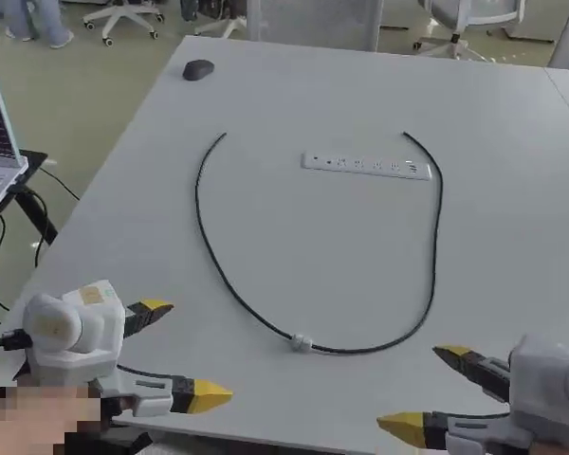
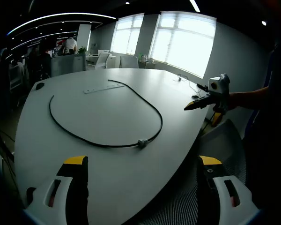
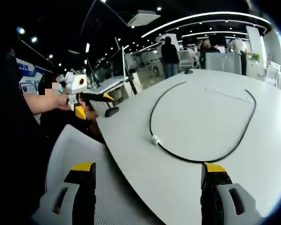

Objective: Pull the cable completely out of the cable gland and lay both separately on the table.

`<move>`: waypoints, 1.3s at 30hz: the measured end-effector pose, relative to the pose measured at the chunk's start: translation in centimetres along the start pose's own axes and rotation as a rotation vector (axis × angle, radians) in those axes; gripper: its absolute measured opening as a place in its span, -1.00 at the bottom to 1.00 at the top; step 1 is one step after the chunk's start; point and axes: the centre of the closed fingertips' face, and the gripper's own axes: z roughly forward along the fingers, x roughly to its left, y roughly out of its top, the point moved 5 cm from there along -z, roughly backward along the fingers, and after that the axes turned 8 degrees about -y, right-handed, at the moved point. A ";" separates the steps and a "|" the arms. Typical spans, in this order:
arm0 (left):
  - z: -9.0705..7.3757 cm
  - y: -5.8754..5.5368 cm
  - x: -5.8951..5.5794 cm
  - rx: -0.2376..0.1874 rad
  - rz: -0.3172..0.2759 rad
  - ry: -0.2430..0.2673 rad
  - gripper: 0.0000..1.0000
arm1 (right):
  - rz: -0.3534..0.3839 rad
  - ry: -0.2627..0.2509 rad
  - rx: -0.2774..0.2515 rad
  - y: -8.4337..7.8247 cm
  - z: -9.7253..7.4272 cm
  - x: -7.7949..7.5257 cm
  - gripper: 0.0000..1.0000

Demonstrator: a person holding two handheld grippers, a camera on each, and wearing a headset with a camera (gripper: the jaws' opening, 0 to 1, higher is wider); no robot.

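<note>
**Table edge: both grippers spread wide, cable untouched**

White table (image 1: 360,85) is seen in an open office, most of its top left bare. Bright windows (image 2: 182,42) are shown in the left gripper view, and standing people (image 3: 171,56) in the right gripper view. A black cable (image 1: 202,237) is laid in a broad U. The left gripper (image 1: 190,349) and right gripper (image 1: 417,387) are held at the near edge, jaws spread wide, nothing gripped. A power strip (image 1: 365,164) is set inside the U, and a mouse (image 1: 198,69) near the far edge. The cable gland (image 1: 301,342) is threaded on the cable's near bend.
</note>
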 end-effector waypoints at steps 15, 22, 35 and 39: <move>0.1 -0.5 0.5 0.051 0.028 -0.015 0.95 | -0.010 0.003 0.007 0.4 0.5 0.0 0.85; 0.0 0.1 0.9 -0.006 -0.010 -0.017 0.97 | -0.032 0.008 0.023 0.7 1.0 0.2 0.85; 0.0 0.4 1.6 -0.026 -0.020 -0.023 0.92 | -0.114 0.045 0.047 3.0 3.9 1.1 0.80; 0.0 0.5 1.6 -0.032 -0.019 -0.030 0.91 | -0.132 0.062 0.051 3.7 4.9 1.2 0.77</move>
